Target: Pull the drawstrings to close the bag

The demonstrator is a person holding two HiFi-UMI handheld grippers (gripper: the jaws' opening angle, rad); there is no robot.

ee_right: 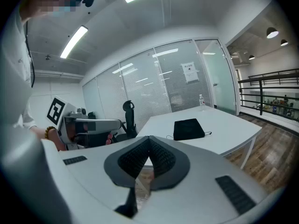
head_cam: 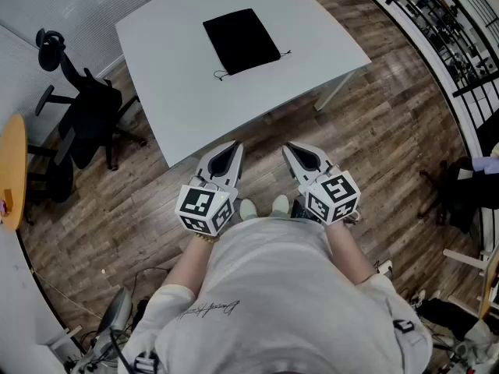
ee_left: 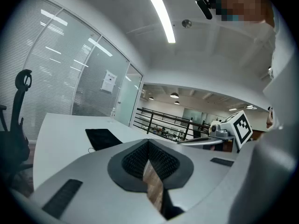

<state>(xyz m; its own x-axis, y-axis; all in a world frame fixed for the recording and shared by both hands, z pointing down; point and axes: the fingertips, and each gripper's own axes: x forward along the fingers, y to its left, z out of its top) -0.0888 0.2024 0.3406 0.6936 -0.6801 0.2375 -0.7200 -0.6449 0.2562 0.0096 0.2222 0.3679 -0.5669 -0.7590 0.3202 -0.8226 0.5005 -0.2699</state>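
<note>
A flat black drawstring bag (head_cam: 242,40) lies on the far half of the white table (head_cam: 179,84), with thin cords trailing from its near-left and right corners. Both grippers hang in front of my body, short of the table's near edge and well away from the bag. My left gripper (head_cam: 235,146) has its jaws together and holds nothing. My right gripper (head_cam: 288,148) is likewise shut and empty. The left gripper view shows the bag (ee_left: 103,137) far beyond the closed left gripper (ee_left: 148,142). In the right gripper view the bag (ee_right: 188,129) lies past the closed right gripper (ee_right: 149,138).
A black office chair (head_cam: 86,115) stands left of the table, and a round wooden tabletop (head_cam: 12,170) sits at the far left. A white table leg (head_cam: 335,90) slants down at the right. A black railing (head_cam: 437,22) runs along the right side. The floor is wood plank.
</note>
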